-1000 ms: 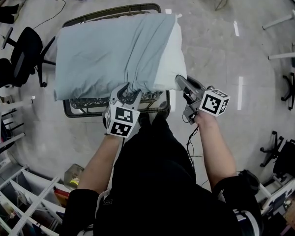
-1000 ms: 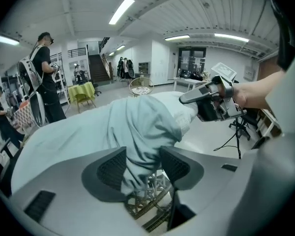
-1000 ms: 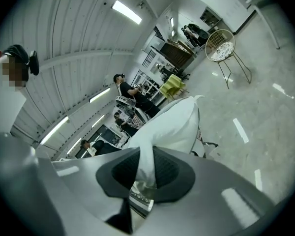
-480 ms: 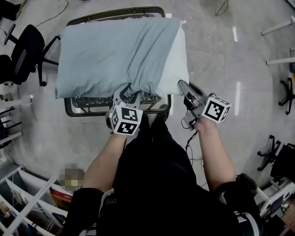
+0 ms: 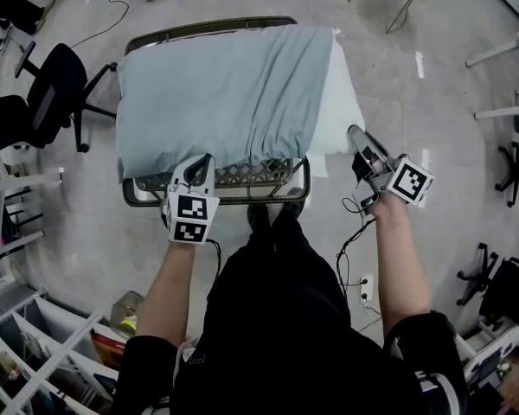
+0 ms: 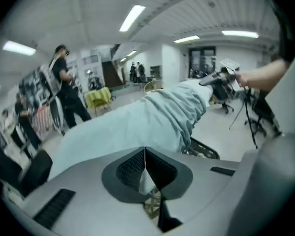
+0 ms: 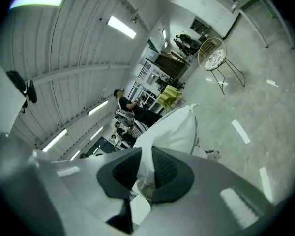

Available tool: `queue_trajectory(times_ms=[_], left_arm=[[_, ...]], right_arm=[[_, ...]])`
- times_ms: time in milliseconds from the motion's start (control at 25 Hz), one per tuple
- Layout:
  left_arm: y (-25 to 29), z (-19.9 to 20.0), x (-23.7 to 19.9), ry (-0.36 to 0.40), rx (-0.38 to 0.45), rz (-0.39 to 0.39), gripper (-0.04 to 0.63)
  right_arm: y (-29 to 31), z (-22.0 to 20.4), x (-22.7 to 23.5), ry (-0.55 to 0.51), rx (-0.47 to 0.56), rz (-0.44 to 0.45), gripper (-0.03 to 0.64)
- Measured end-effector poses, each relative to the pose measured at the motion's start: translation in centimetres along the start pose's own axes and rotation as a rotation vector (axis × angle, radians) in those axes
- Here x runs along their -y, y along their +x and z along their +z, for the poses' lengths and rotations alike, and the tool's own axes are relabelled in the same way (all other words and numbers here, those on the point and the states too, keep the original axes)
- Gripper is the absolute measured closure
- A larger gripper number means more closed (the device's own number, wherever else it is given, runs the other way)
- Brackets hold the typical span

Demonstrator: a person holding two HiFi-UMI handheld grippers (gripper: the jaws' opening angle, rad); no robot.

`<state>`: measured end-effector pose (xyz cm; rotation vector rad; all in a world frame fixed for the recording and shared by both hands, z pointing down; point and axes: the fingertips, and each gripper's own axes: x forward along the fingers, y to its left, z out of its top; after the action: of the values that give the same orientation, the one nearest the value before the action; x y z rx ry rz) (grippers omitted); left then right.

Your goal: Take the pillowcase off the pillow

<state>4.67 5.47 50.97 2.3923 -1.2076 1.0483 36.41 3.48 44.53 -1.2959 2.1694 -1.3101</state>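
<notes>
Blue case (image 5: 225, 93) is still covering most of the pillow (image 5: 339, 102) on the basket (image 5: 216, 201): left gripper (image 5: 204, 161), shifting left off its bunch, is closing seemingly empty, while right gripper (image 5: 355, 133) is clamping the pillow's corner.

The pillowcase (image 5: 216, 93), pale blue-grey and creased, covers most of the white pillow (image 5: 341, 102), which lies flat on a dark wire basket (image 5: 199, 28). The pillow's bare right end sticks out of the case's open mouth. The right claw (image 5: 355, 135) pinches that end's near corner. The left claw (image 5: 204, 160), jaws just closed, nips the case's near edge.
</notes>
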Motion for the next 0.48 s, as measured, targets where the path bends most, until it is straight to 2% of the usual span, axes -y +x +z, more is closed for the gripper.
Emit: queue_trajectory(times_ms=[40, 80, 120, 160, 360, 480], left_arm=[[0.0, 0.4, 0.7, 0.064, 0.017, -0.011, 0.575], [0.4, 0.7, 1.8, 0.1, 0.027, -0.045, 0.472], [0.9, 0.9, 3.0, 0.107, 0.03, -0.084, 0.374], [1.5, 0.9, 3.9, 0.096, 0.028, -0.11, 0.35], [4.1, 0.0, 4.8, -0.02, 0.007, -0.114, 0.342], [5.0, -0.9, 5.0, -0.032, -0.021, -0.116, 0.363]], right_arm=[[0.0, -0.4, -0.2, -0.015, -0.019, 0.004, 0.565], [-0.1, -0.9, -0.4, -0.021, -0.031, 0.007, 0.566], [-0.1, -1.2, -0.5, -0.018, -0.034, 0.007, 0.566], [-0.2, -1.5, -0.5, -0.01, -0.031, 0.005, 0.566], [-0.7, -3.3, -0.1, 0.012, -0.036, -0.025, 0.568], [-1.3, -4.6, 0.6, 0.019, -0.046, -0.057, 0.568]])
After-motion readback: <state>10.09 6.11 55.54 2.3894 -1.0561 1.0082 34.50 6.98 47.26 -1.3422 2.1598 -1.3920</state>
